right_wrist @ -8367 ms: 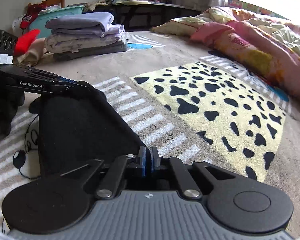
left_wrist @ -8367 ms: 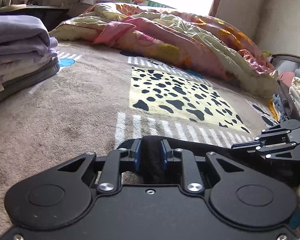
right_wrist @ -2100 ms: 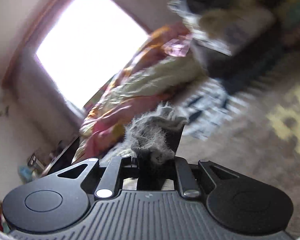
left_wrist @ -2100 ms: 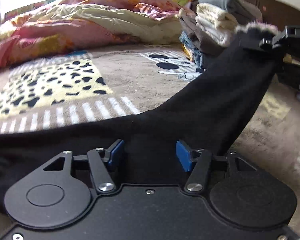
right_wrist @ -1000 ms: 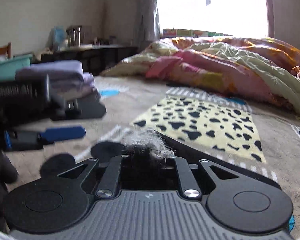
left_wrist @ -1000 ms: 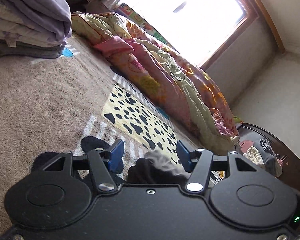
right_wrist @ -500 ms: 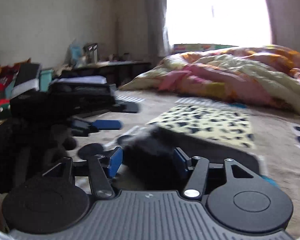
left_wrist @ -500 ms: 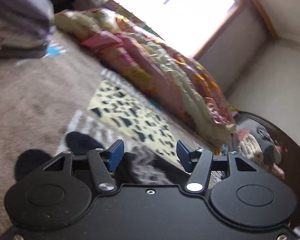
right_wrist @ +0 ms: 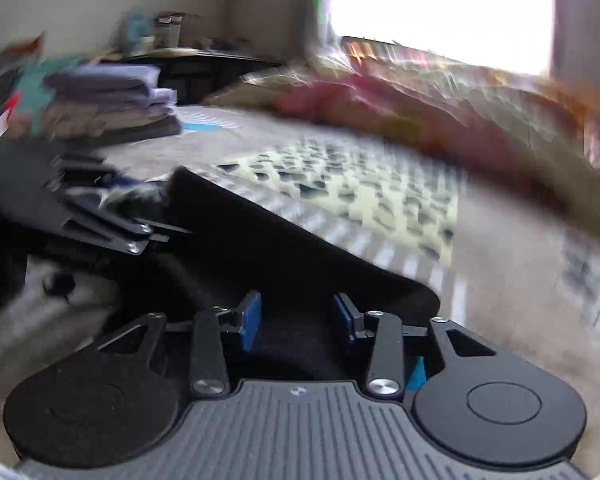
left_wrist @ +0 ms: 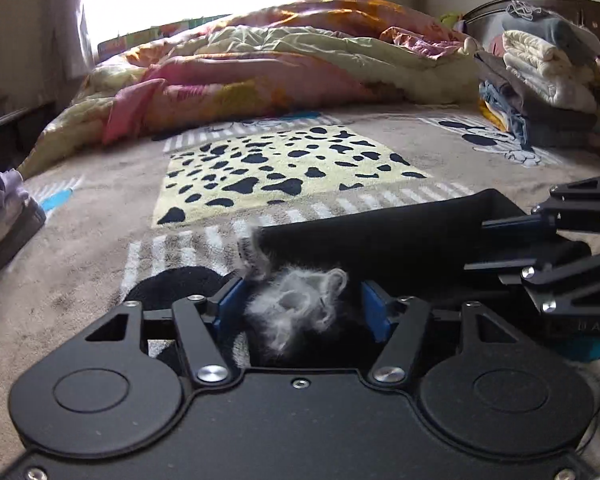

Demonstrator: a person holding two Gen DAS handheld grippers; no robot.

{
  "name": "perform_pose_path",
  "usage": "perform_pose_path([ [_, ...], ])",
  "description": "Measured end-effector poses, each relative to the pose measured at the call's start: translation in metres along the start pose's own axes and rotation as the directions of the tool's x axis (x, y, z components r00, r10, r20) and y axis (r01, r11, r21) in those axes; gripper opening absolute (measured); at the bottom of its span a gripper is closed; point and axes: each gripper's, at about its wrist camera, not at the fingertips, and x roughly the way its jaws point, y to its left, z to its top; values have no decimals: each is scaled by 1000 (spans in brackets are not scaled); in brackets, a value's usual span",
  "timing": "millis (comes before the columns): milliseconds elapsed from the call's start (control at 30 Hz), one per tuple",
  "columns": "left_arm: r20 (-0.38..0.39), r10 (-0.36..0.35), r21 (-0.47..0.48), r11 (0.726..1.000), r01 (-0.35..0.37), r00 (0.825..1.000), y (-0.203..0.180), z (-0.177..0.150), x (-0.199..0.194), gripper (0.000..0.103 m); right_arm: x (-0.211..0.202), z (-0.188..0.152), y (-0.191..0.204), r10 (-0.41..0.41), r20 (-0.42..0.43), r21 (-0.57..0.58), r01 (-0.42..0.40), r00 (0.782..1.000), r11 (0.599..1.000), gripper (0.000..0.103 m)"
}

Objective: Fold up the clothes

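Black, fleece-lined garment [left_wrist: 400, 240] lies folded on the bed near its front edge: soft, light and limp, so I'd pinch doubled edges, not flat cloth. My left tool [left_wrist: 300, 308] is opening around the fuzzy grey lining [left_wrist: 300, 304]; my right tool [right_wrist: 296, 320] is closing over cloth, pads clear.

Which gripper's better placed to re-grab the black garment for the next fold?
Left, probably. The left gripper already brackets the black garment's fuzzy cuff, jaws opening. The right gripper sits over plain mid-cloth, closing, view blurred.
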Motion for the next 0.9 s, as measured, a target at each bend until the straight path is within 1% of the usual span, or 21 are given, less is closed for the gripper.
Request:
perform_pose_path([
  [67,1,-1,17,1000,1,1000,0,-2,0,62,-6,2,4,-6,-7,-37,5,1000,999,41],
  [100,-7,-6,17,1000,6,1000,2,-1,-1,62,-12,0,5,-4,2,-62,4,1000,998,42],
  [167,-9,0,47,999,0,1000,4,6,-7,63,-29,-3,1,11,28,-61,-9,1000,998,46],
  [200,29,17,55,998,-19,999,1,11,-15,62,-37,-2,-4,5,43,-44,-3,999,999,51],
  [233,88,28,55,998,-33,996,-1,15,-24,60,-42,-1,-11,-3,61,-23,5,998,1000,51],
  [267,137,21,41,999,-27,990,-2,19,-30,60,-47,1,-16,-11,80,-6,12,997,1000,51],
  [300,180,9,33,999,-15,984,-3,23,-34,59,-47,6,-22,-16,92,3,16,996,1000,51],
  [367,217,-51,52,998,41,975,-10,26,-34,59,-39,16,-30,-11,101,13,10,995,1000,51],
  [400,199,-65,80,996,50,978,-16,26,-29,58,-32,22,-33,5,98,11,-6,995,1000,51],
  [433,171,-59,107,993,41,984,-21,25,-22,58,-25,27,-34,21,93,6,-22,995,1000,52],
  [467,122,-48,124,992,32,991,-23,23,-12,58,-17,31,-33,42,80,-5,-41,996,999,53],
  [500,46,-45,127,991,39,998,-23,18,1,58,-8,32,-31,64,53,-14,-63,997,998,54],
  [533,-11,-51,123,991,52,999,-20,12,12,58,1,31,-29,84,17,-21,-84,996,996,55],
  [567,-2,-64,110,992,64,998,-17,8,14,58,14,26,-27,101,-45,-25,-102,994,994,57],
  [600,-11,-71,94,993,71,997,-14,10,15,59,24,20,-27,119,-84,-17,-121,989,993,60],
  [667,-13,-78,94,992,78,997,-12,10,16,59,27,7,-39,160,-26,63,-159,987,985,61],
  [700,-9,-84,84,993,85,996,-10,9,16,59,26,8,-42,169,-30,72,-166,985,983,61],
  [767,-5,-97,65,993,97,995,-7,11,15,59,21,12,-37,150,-50,28,-149,987,988,61],
  [833,16,-105,32,994,105,994,-4,14,9,59,7,12,-41,122,-29,50,-120,992,991,62],
  [867,46,-103,-7,995,103,994,0,15,2,58,0,11,-43,107,-18,62,-106,994,992,62],
  [900,74,-96,-58,993,100,993,6,16,-5,58,-8,11,-47,89,-5,86,-89,996,992,65],
])
